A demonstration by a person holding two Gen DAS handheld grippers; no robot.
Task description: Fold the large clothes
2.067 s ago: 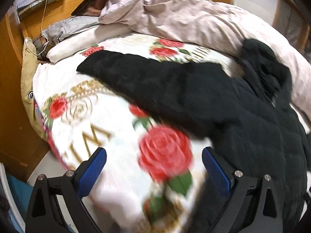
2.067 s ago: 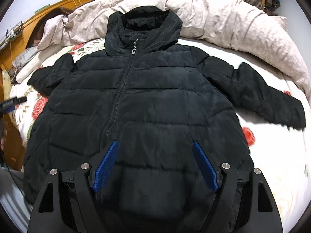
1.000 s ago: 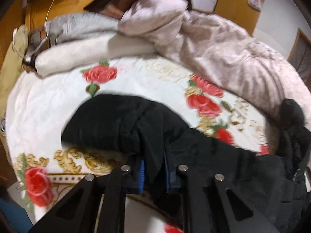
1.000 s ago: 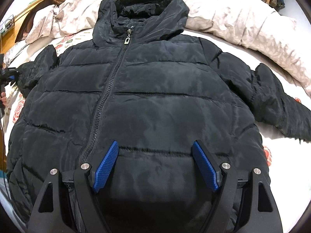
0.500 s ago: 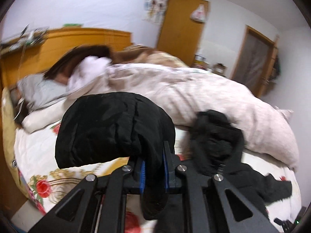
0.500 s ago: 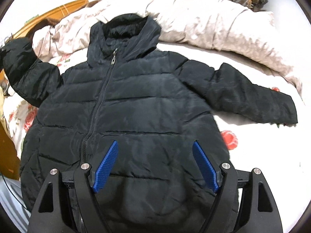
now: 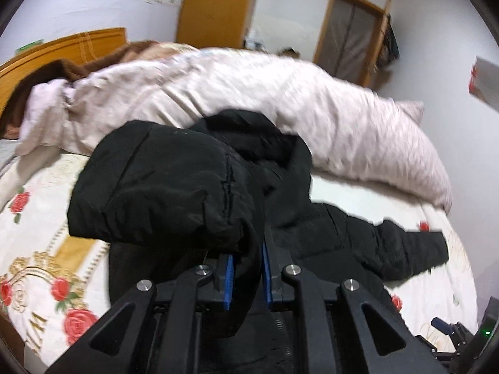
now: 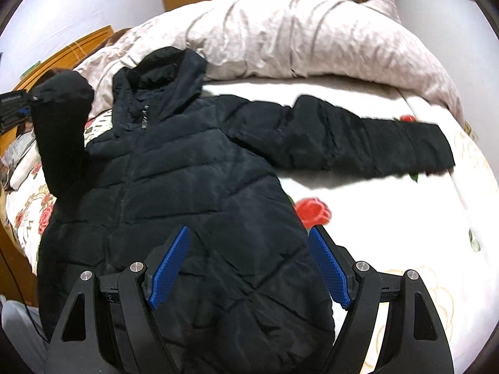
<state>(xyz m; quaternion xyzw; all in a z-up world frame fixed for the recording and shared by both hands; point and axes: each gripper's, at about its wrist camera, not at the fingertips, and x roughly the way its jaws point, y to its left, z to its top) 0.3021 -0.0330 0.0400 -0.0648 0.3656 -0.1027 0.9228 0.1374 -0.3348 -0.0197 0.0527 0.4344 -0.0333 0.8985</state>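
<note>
Our left gripper (image 7: 246,275) is clamped on the cuff end of the black quilted puffer jacket's left sleeve (image 7: 162,187), which bulges thick and rounded just ahead of the blue pads, lifted clear of the rose-printed white bedspread (image 7: 40,218). To fold it well, we judge we should carry the cuff across over the chest and lay it flat along the zipper (image 8: 129,168), letting go only once the padding has settled, since the slick, springy fill will likely want to bounce back.

The jacket body (image 8: 193,202) lies face up right under and ahead of our right gripper (image 8: 248,268), whose jaws stand wide and hold nothing. It could press the torso down to stop sliding. Off to its right the other sleeve (image 8: 358,140) stretches straight out on the bed; beyond, a crumpled pale pink duvet (image 8: 312,40).
</note>
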